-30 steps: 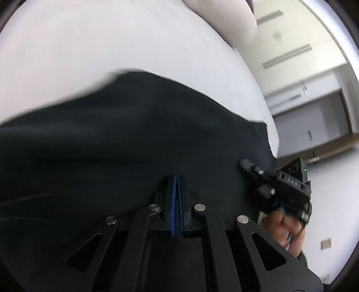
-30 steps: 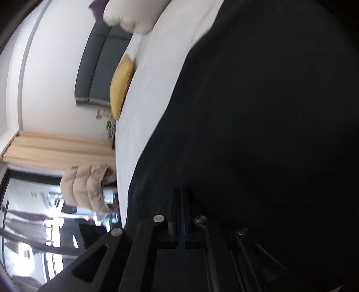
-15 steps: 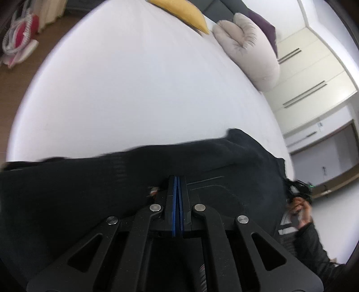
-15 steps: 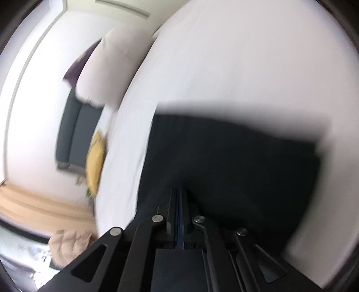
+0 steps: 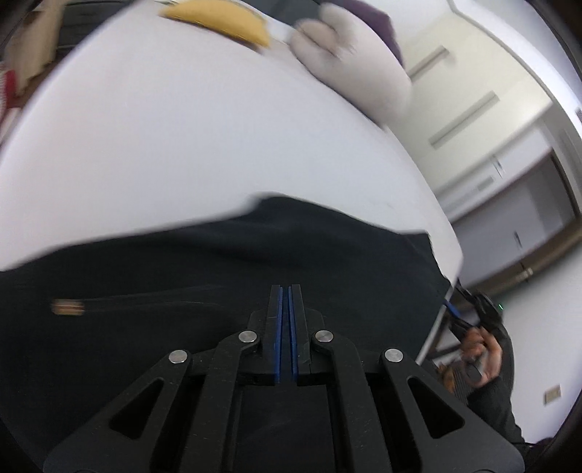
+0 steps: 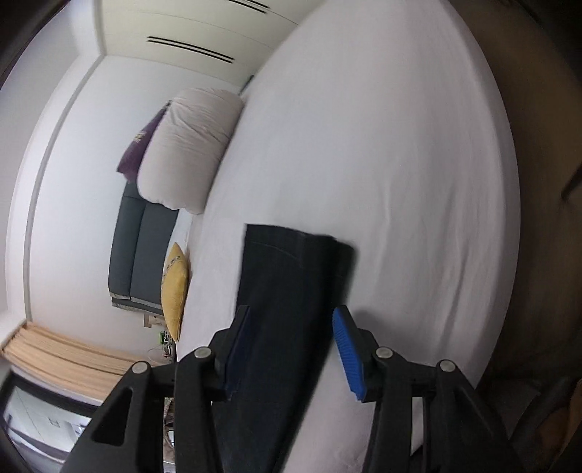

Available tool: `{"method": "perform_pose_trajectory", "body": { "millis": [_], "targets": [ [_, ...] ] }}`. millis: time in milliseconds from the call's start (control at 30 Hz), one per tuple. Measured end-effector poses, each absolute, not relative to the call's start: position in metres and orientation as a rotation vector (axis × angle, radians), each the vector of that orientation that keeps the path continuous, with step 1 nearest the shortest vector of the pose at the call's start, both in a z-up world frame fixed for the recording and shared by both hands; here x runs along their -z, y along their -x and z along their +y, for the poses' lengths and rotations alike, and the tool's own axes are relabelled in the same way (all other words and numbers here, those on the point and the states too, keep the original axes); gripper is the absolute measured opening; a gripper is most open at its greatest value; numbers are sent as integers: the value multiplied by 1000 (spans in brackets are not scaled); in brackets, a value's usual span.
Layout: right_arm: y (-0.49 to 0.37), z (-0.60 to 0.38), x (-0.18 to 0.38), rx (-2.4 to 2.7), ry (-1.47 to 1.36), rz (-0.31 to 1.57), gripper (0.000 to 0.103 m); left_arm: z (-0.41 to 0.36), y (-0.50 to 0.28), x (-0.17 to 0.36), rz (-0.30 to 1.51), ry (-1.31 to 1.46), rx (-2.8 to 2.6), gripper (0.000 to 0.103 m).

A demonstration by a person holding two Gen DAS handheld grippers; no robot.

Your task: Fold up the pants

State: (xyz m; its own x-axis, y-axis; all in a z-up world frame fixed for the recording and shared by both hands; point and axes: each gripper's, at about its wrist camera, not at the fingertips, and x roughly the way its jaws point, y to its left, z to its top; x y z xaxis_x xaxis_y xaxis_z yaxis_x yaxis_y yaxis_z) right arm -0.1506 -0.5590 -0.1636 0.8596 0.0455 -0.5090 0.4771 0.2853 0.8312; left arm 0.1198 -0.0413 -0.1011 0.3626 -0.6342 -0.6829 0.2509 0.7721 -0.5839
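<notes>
Black pants (image 5: pixel 291 254) lie across the near part of the white bed (image 5: pixel 182 127). My left gripper (image 5: pixel 285 291) is shut just above them, a thin dark strip of the pants pinched between its blue pads. At the bed's right edge a hand (image 5: pixel 480 349) holds the right gripper (image 5: pixel 469 309). In the right wrist view the pants (image 6: pixel 291 262) run away as a long folded band ending in a straight hem. The right gripper (image 6: pixel 293 313) is opening. The band lies between and under its jaws, and neither pad presses on it.
A pale pillow (image 6: pixel 189 145) and a purple cloth (image 6: pixel 142 145) lie at the head of the bed (image 6: pixel 400 145). A yellow cushion (image 6: pixel 174 287) leans by a grey sofa (image 6: pixel 142 247). The pillow (image 5: pixel 356 62) and cushion (image 5: pixel 222 18) are far from the pants.
The right gripper swung across the bed with the pants and has opened, leaving the folded band on the sheet. The left gripper rose and pulled back, still shut; more white sheet shows beyond the pants.
</notes>
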Motion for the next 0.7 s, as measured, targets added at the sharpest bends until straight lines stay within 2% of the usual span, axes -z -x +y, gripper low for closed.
{"method": "perform_pose_trajectory", "body": {
  "millis": [300, 700],
  "targets": [
    [140, -577, 195, 287, -1414, 424, 46, -120, -136, 135, 1172, 412, 682, 2],
    [107, -605, 199, 181, -1481, 345, 45, -91, -134, 174, 1232, 499, 665, 2]
  ]
}}
